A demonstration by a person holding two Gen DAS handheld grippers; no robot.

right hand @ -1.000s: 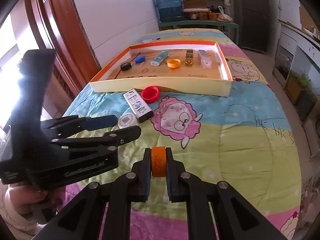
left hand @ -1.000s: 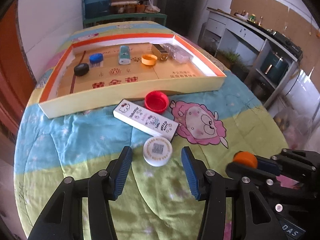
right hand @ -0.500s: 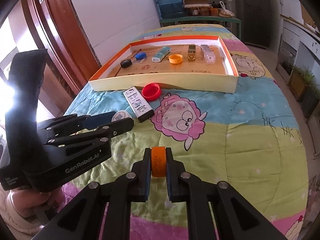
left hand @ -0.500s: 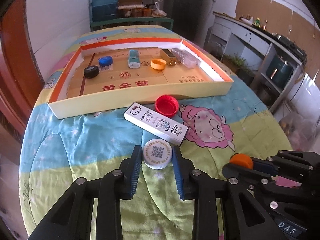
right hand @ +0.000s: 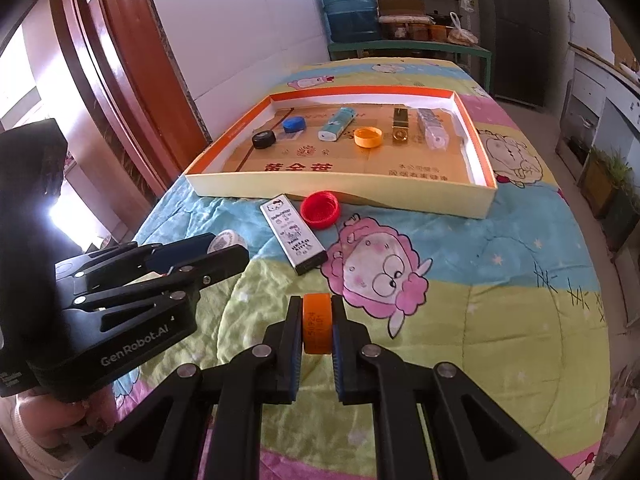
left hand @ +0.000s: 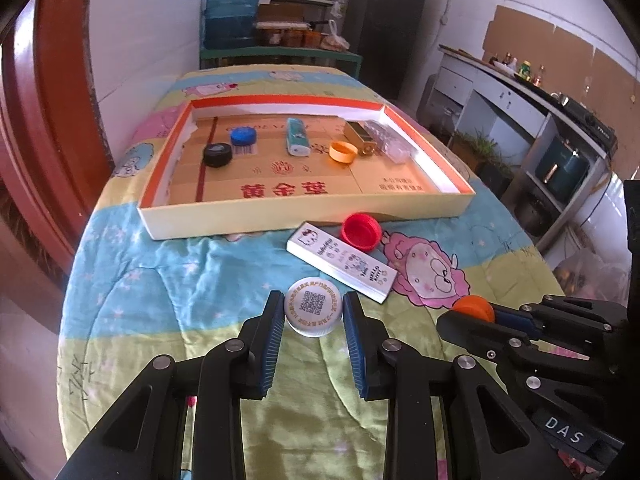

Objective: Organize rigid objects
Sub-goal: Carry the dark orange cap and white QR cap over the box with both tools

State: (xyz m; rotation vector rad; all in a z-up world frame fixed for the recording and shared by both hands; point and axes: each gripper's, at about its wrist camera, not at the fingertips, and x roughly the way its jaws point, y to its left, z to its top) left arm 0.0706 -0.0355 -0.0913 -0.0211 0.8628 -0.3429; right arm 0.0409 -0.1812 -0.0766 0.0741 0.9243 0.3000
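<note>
My left gripper is shut on a white cap with a QR code, held above the quilt; the cap also shows in the right wrist view. My right gripper is shut on an orange cap held on edge, also seen in the left wrist view. A red cap and a white Hello Kitty box lie on the quilt in front of the shallow cardboard tray. The tray holds a black cap, a blue cap, a teal-white box, an orange cap, a gold box and a clear case.
A wooden door frame stands left of the quilt-covered table. A water jug and shelf stand beyond the far end. A counter with appliances runs along the right.
My left gripper closed around the white cap and lifted it off the quilt. My right gripper kept its hold on the orange cap and rose a little.
</note>
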